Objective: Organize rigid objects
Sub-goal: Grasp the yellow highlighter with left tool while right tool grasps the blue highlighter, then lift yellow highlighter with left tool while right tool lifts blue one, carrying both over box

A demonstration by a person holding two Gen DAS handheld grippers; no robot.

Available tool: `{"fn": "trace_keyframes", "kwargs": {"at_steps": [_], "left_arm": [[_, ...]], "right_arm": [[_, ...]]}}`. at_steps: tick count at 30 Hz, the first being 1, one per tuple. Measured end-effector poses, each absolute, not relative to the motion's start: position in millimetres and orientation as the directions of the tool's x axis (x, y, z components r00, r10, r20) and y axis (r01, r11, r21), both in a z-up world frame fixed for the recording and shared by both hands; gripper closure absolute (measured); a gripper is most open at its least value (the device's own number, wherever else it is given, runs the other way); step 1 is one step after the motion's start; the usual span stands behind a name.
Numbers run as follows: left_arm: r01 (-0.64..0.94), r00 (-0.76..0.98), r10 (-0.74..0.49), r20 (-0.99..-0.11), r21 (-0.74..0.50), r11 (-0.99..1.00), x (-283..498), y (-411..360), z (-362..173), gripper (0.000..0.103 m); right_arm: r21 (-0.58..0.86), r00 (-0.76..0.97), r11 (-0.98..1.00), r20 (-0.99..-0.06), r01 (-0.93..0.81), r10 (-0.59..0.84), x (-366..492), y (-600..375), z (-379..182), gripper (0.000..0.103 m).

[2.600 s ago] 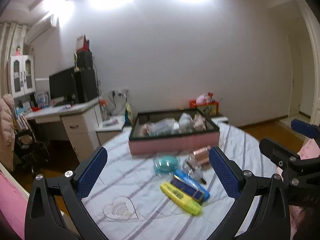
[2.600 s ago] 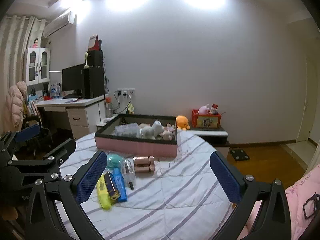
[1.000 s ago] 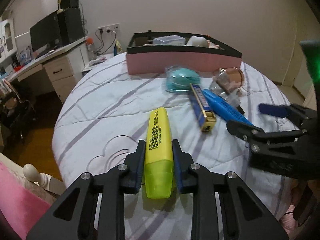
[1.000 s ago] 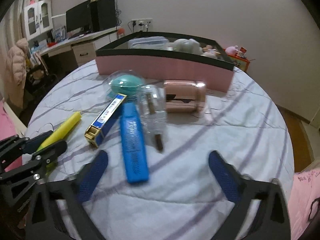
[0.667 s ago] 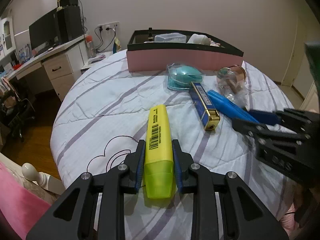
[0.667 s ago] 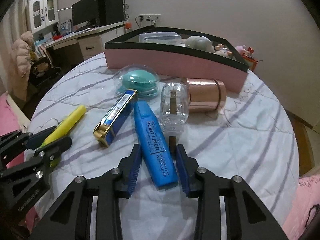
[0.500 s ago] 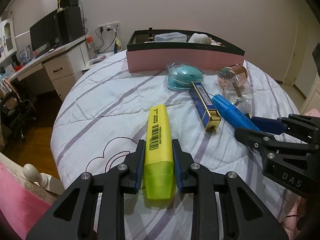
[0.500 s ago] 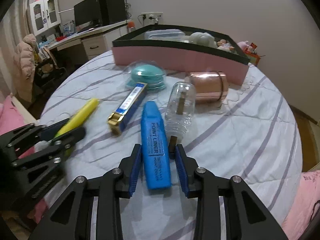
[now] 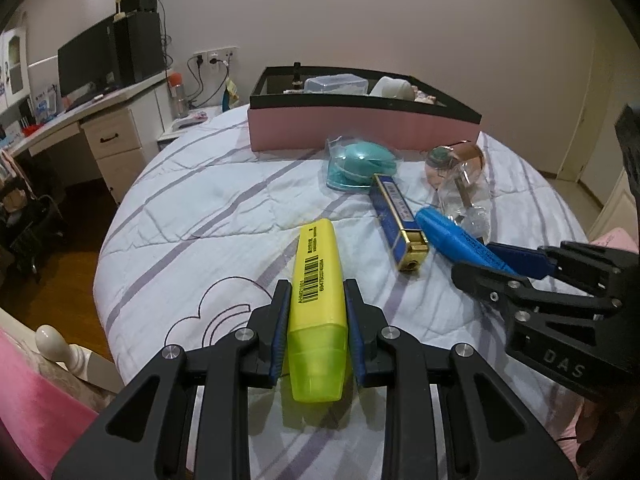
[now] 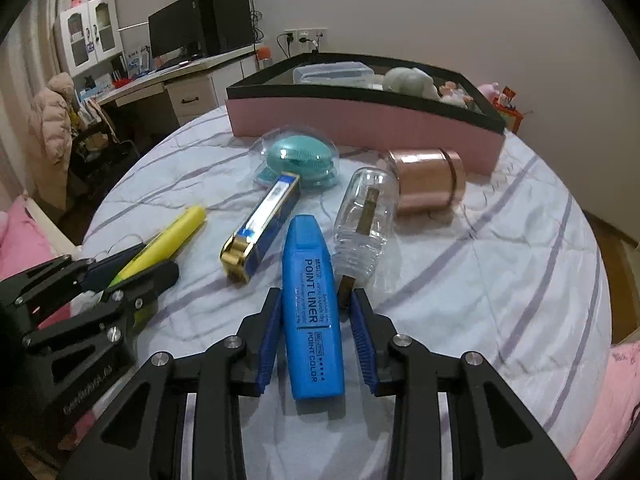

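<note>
While left gripper [image 9: 316,316] clamps yellow highlighter [image 9: 318,304], right gripper [image 10: 314,328] pinches blue highlighter [image 10: 310,300]

A bed [image 9: 192,200] fills the foreground, with a storage box [image 9: 360,130] at its far edge. In front of the box lie a domed case [image 10: 298,158] and, to its right, a metal tin [image 10: 426,180] on its side. Nearer still, from left to right, lie a highlighter [image 9: 318,300], a slim box [image 10: 262,226], a marker [image 10: 312,312] and a clear bottle [image 10: 366,216]. A desk [image 9: 80,120] stands behind the bed, to the left.
</note>
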State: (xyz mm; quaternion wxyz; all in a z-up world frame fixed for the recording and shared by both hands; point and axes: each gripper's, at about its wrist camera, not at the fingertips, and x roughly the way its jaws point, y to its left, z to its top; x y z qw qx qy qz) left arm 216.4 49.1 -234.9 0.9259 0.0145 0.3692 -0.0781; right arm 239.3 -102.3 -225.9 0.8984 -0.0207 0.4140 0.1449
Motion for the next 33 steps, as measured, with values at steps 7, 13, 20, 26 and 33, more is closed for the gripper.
{"fn": "trace_keyframes", "kwargs": {"at_steps": [7, 13, 20, 26, 33], "left_arm": [[0.191, 0.703, -0.147, -0.696, -0.015, 0.981, 203.7, 35.8, -235.4, 0.077], [0.194, 0.700, -0.136, -0.702, 0.003, 0.981, 198.1, 32.0, -234.9, 0.077], [0.195, 0.699, -0.134, -0.702, 0.007, 0.981, 194.5, 31.2, -235.5, 0.077], [0.188, 0.700, -0.133, -0.701, 0.002, 0.982, 194.1, 38.1, -236.6, 0.077], [0.166, 0.704, -0.116, -0.701, 0.003, 0.986, 208.9, 42.2, -239.1, 0.077]], "right_arm": [[0.186, 0.597, 0.948, -0.741, -0.257, 0.307, 223.2, -120.7, -222.6, 0.068], [0.189, 0.605, 0.953, -0.739, -0.235, 0.296, 206.3, -127.4, -222.8, 0.057], [0.147, 0.609, 0.952, -0.740, -0.270, 0.287, 200.0, -111.2, -221.2, 0.058], [0.144, 0.592, 0.945, -0.749, -0.292, 0.298, 212.2, -94.4, -224.7, 0.075], [0.099, 0.579, 0.952, -0.774, -0.289, 0.256, 234.7, -79.3, -227.0, 0.074]]}}
